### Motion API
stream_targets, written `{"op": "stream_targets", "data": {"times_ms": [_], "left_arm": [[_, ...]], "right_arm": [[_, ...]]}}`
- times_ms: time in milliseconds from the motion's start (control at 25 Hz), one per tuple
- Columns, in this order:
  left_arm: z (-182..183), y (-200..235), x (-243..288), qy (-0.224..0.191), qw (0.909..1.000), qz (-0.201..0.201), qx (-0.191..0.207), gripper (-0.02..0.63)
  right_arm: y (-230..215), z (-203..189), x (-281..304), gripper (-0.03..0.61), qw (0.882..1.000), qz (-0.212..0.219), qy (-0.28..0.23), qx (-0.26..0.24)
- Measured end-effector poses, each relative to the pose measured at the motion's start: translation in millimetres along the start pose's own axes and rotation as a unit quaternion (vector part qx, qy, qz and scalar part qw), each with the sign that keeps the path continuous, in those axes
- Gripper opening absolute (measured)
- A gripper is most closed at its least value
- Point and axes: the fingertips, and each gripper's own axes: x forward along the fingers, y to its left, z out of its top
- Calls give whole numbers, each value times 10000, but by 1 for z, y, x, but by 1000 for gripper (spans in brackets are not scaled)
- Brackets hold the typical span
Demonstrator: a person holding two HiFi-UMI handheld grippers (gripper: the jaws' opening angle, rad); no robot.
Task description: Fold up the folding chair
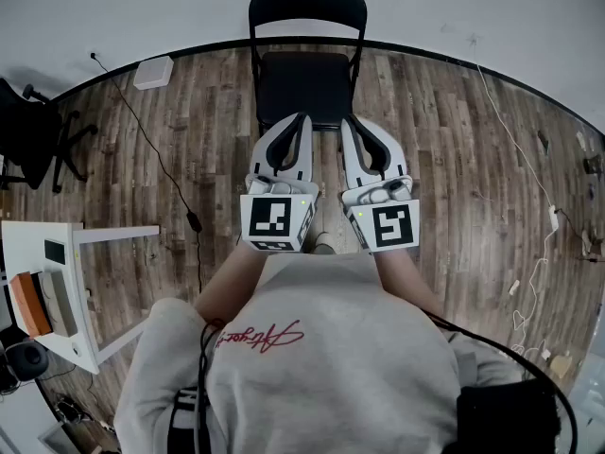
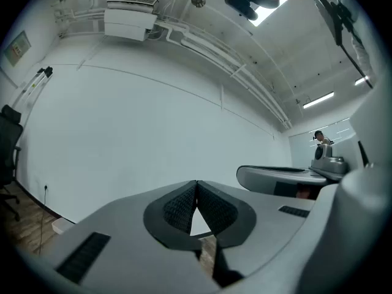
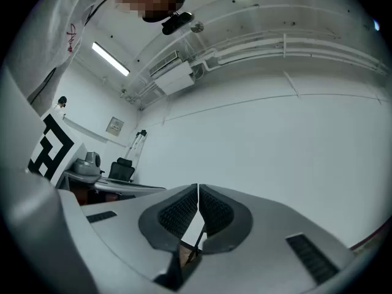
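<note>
Open black folding chair (image 1: 304, 83) stands straight ahead, backrest farthest; left gripper (image 1: 301, 119) and right gripper (image 1: 348, 121), both clenched empty, equally near its front edge.

1. black metal folding chair (image 1: 307, 60): frame, seat and back all plain black.
2. brown wood-plank floor (image 1: 454, 140): streaked grey-brown grain, light and dark boards mixed.
3. left claw (image 1: 301, 119): pale grey-white shell, black ridged pads (image 2: 179, 210), black-and-white square markers on its cube.
4. right claw (image 1: 348, 121): same grey-white shell, black pads (image 3: 180, 213), black-and-white markers.
5. plain white wall (image 1: 142, 8): no pattern.
6. person's light grey sweatshirt (image 1: 331, 348): red script lettering.
7. white table (image 1: 71, 239); flat orange item (image 1: 28, 305) beside grey ones.
8. black office chair (image 1: 33, 135): uniformly dark.
</note>
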Motion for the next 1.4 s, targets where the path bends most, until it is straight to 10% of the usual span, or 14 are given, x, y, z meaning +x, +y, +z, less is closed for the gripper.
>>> {"op": "stream_targets", "data": {"times_ms": [1400], "left_arm": [[-25,-24,44,101,9993,334,101,17]], "right_arm": [[-58,-11,0,23,9994,203,-129,-246]]}}
